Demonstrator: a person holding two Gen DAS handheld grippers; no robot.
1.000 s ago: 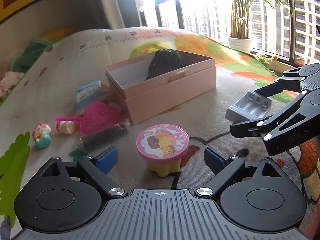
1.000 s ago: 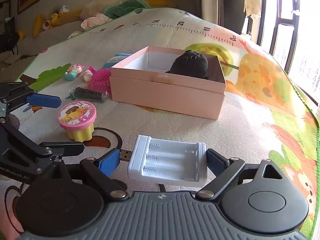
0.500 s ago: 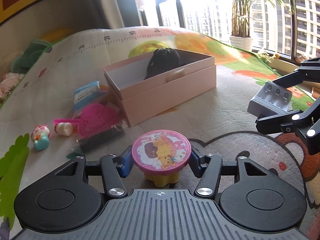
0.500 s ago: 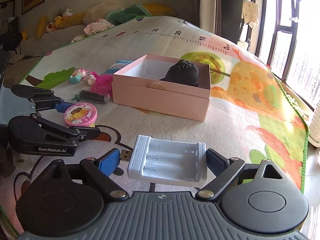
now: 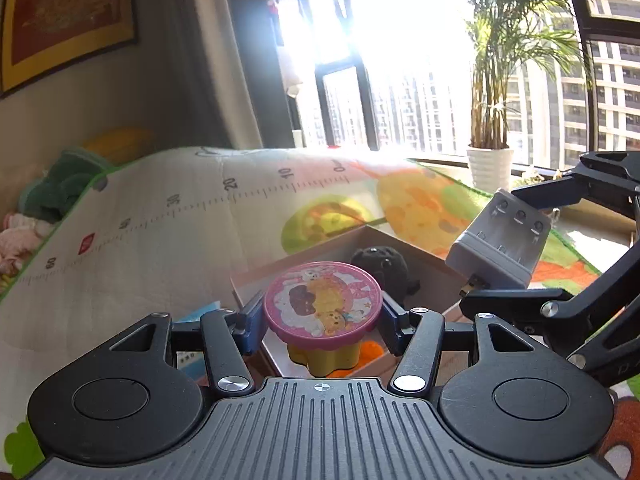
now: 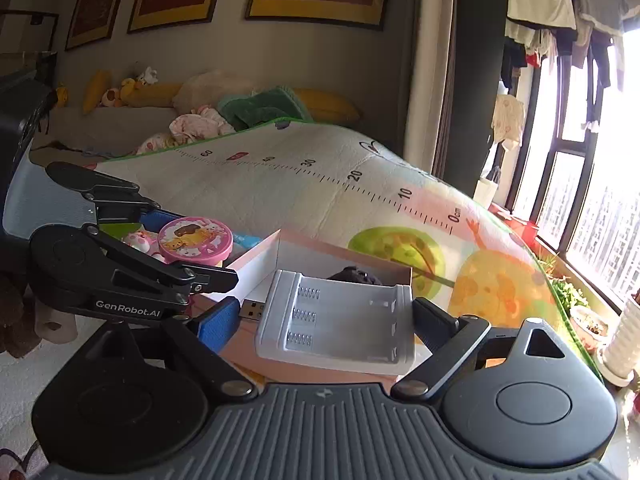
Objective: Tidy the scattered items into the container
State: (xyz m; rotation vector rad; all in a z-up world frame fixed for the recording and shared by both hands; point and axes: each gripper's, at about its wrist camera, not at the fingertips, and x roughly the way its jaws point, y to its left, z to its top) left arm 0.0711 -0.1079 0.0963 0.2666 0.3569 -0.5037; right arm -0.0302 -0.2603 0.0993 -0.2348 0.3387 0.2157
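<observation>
**Two loads, one box**

Both claws hang over the pink box: left claw clamps the pink-lidded tub, right claw grips the white battery charger at three o'clock. Released together, they might collide or land on the black toy.

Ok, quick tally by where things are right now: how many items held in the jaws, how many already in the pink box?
Held in jaws: 2, the pink-lidded tub in the left gripper and the white battery charger in the right gripper.
Already in the pink box: 1, a black plush toy.
Total: 3
</observation>
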